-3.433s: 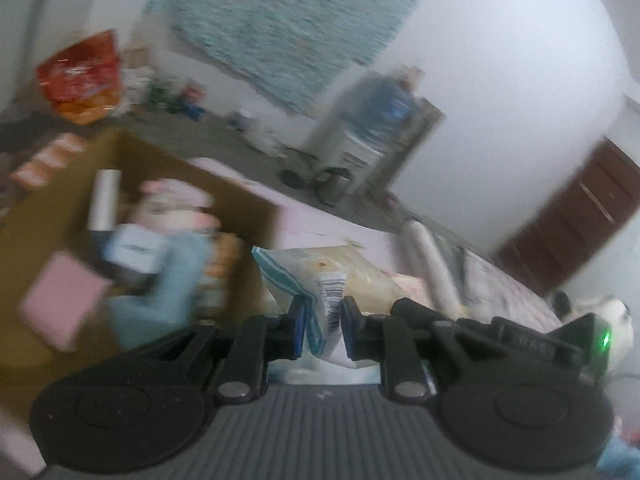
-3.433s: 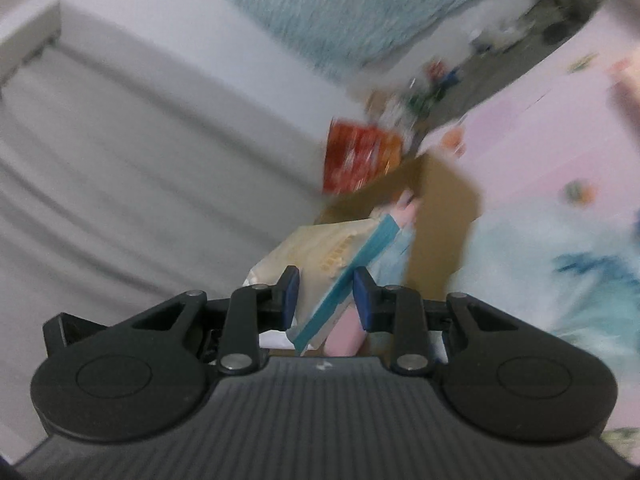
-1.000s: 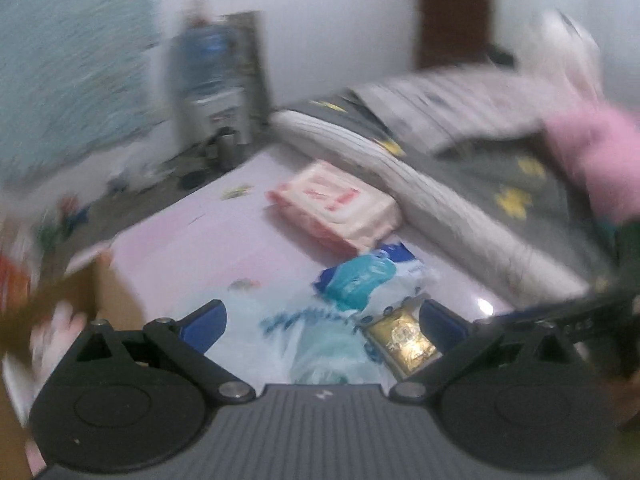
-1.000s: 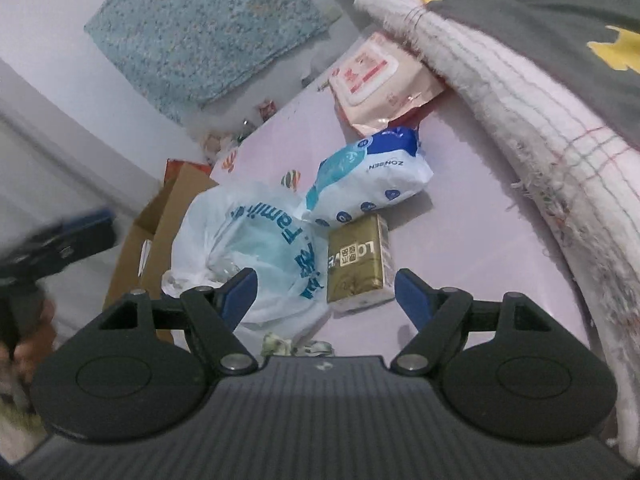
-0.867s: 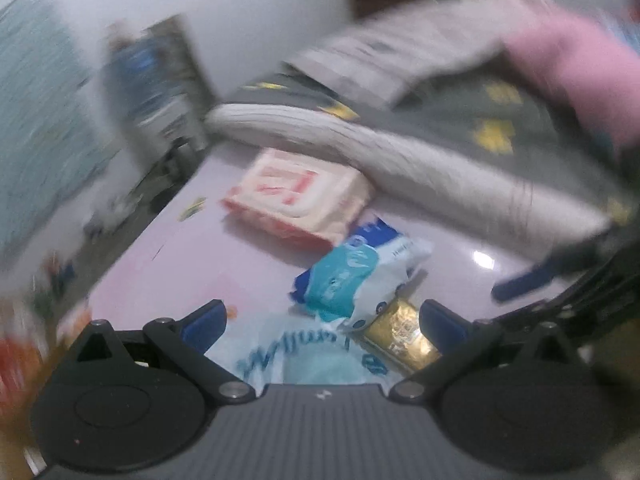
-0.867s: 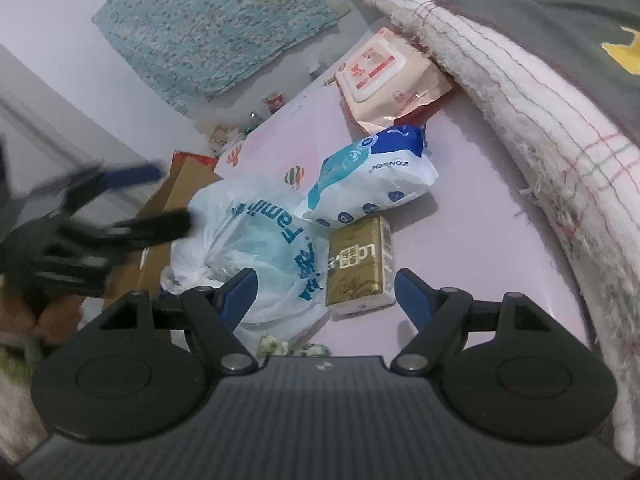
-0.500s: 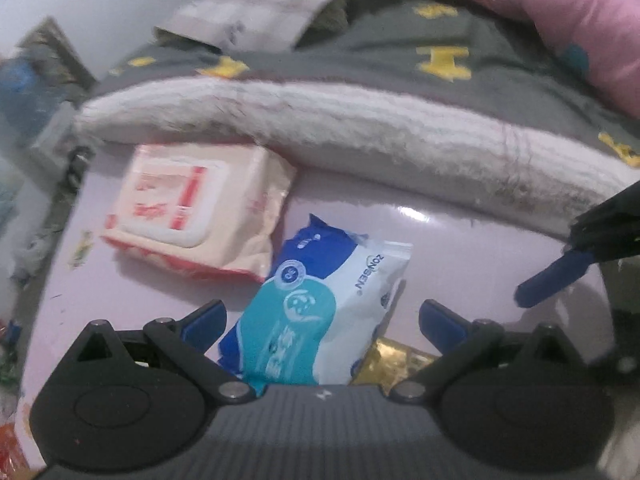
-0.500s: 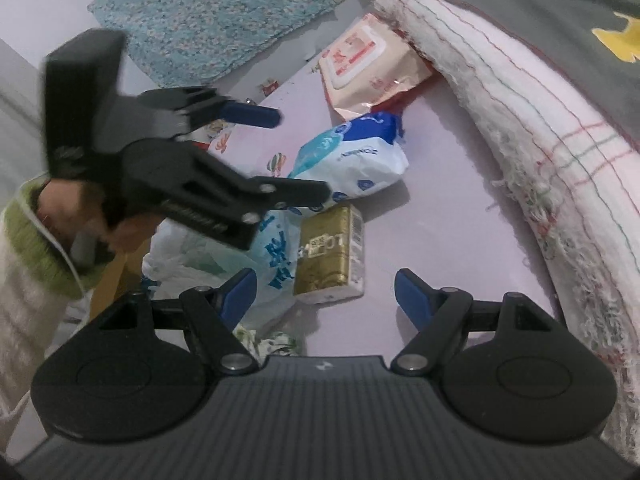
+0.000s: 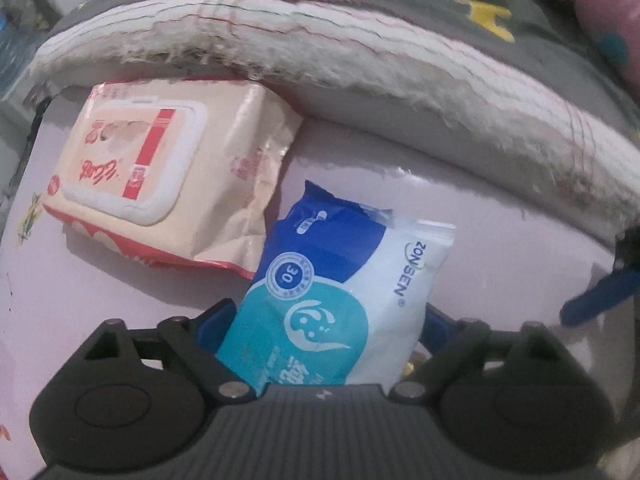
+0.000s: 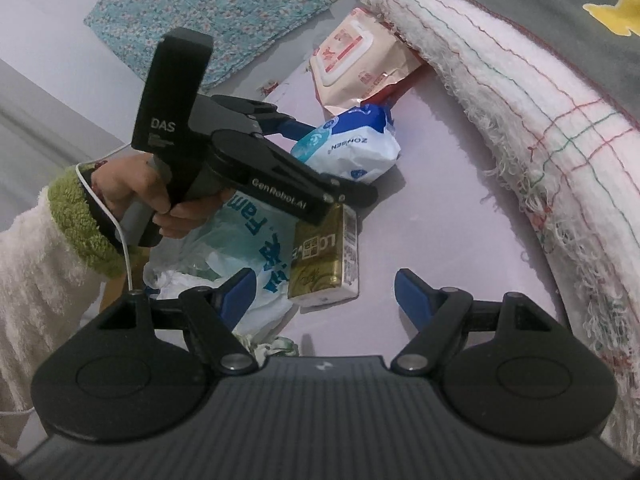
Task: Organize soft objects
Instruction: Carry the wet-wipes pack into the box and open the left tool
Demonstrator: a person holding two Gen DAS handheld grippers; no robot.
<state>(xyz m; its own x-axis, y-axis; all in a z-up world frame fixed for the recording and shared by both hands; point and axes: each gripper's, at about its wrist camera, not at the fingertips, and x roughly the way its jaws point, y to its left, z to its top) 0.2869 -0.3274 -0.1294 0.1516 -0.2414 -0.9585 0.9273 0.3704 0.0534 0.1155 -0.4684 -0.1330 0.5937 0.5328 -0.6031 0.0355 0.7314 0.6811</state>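
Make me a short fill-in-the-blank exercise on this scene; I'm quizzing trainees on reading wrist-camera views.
1. The left tool has just been closing, with the blue and white ZONSEN pack lying ____ its fingers.
2. The right tool holds ____.
3. The pink wipes pack has one end tucked under the folded ____.
4. The gold packet lies beside the white plastic ____.

Missing words: between; nothing; blanket; bag

— Any room around the blue pack [image 9: 340,280]?
— Little. Pink wipes pack [image 9: 160,184] crowds it at ten o'clock, blanket roll [image 9: 360,80] walls off twelve.
— And your right tongs [image 10: 324,286]?
— Bare pink floor [image 10: 440,216] ahead toward one o'clock; gold pack [image 10: 324,264] and plastic bag [image 10: 236,248] block eleven.
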